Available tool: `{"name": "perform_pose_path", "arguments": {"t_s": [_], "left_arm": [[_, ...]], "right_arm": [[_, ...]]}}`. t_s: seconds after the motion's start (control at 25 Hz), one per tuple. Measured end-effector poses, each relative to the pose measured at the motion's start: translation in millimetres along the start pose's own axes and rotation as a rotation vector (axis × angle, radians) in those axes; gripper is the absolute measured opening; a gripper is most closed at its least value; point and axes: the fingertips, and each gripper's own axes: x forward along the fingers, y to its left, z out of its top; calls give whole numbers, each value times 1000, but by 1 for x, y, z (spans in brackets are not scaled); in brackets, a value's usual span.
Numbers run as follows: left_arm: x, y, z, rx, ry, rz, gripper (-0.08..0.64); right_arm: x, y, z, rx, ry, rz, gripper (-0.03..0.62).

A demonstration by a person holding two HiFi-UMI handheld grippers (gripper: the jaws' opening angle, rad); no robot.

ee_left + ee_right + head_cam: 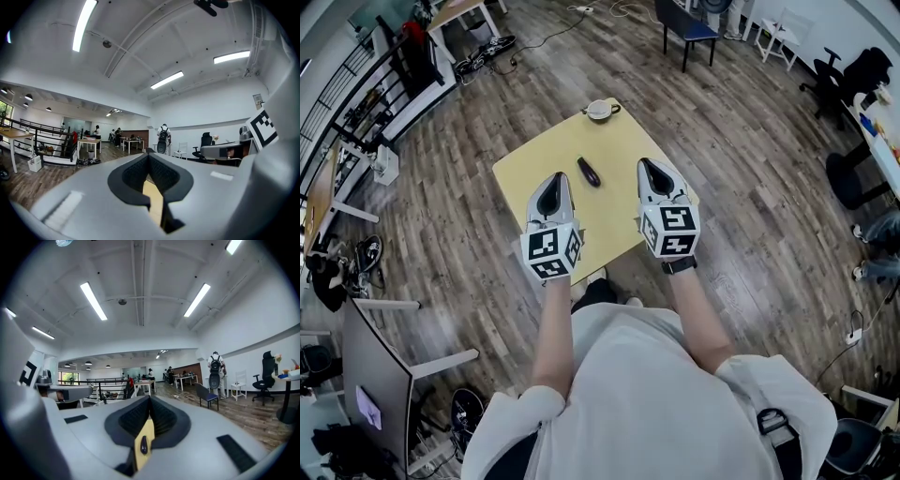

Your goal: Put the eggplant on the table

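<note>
A small dark eggplant lies on the yellow table, near its middle. Both grippers are held level above the table's near edge, one on each side of the eggplant and apart from it. My left gripper is shut with nothing in it; its fingertips meet and only a strip of the yellow table shows below them. My right gripper is shut and empty too. In the right gripper view the eggplant shows as a small dark drop on the yellow surface, seen through the gap under the shut jaws.
A pale round pot with handles stands at the table's far corner. Wooden floor surrounds the table. A dark chair stands beyond, desks and a railing at the left, and people stand far off in the room.
</note>
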Motion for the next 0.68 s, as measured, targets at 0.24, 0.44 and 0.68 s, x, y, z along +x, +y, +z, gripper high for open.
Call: {"name": "perform_pose_path", "arguments": {"t_s": [0.24,0.44,0.68], "left_arm": [[0,2,-9,1,25,-2,9],[10,14,-20,-3,50,3,9],[37,26,-27,-27,48,-24,9]], "right_arm": [[6,3,-14,34,33,12,12],[21,8,-21,32,47,20,12],[50,2,-33,15,64,7,12]]}}
